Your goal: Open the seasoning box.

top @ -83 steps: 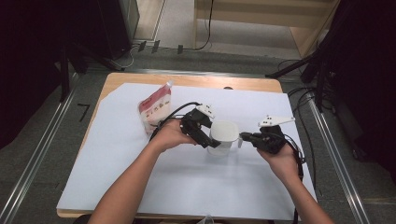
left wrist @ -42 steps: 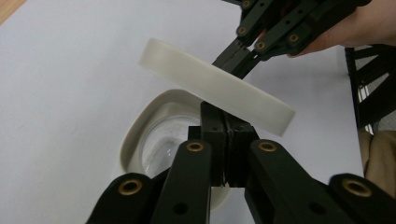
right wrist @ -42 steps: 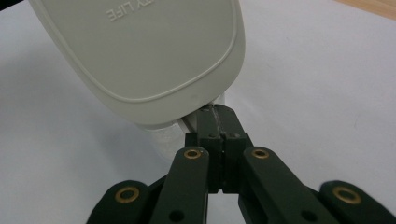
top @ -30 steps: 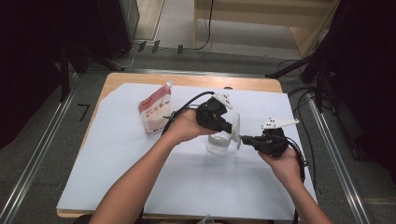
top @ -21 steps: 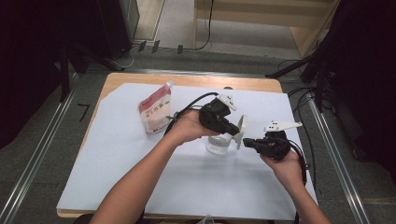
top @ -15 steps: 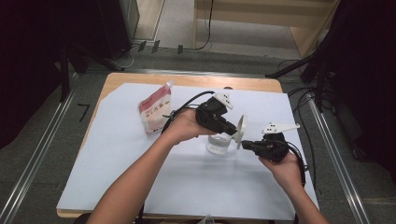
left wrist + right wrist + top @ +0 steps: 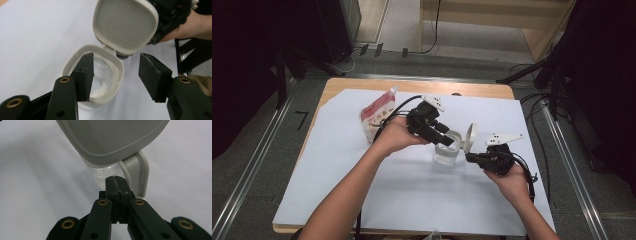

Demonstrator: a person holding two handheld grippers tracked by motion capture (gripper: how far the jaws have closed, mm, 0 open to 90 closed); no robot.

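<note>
So the flip-top lid of the clear plastic jar is swung up, and the left gripper has just been opening, jaws apart over the jar's mouth with nothing pinched. Meanwhile the right gripper, jaws pressed together, sits against the jar just below the hinge. I'd guess filling comes next from the pink-and-white pouch well behind the left gripper; its print's too small to read.

1. The high view looks forward and down on the table from above the person's side.
2. The left gripper view looks steeply down, close over the jar, lid at 12 o'clock.
3. The right gripper view faces that jar nearly level, closer.
</note>
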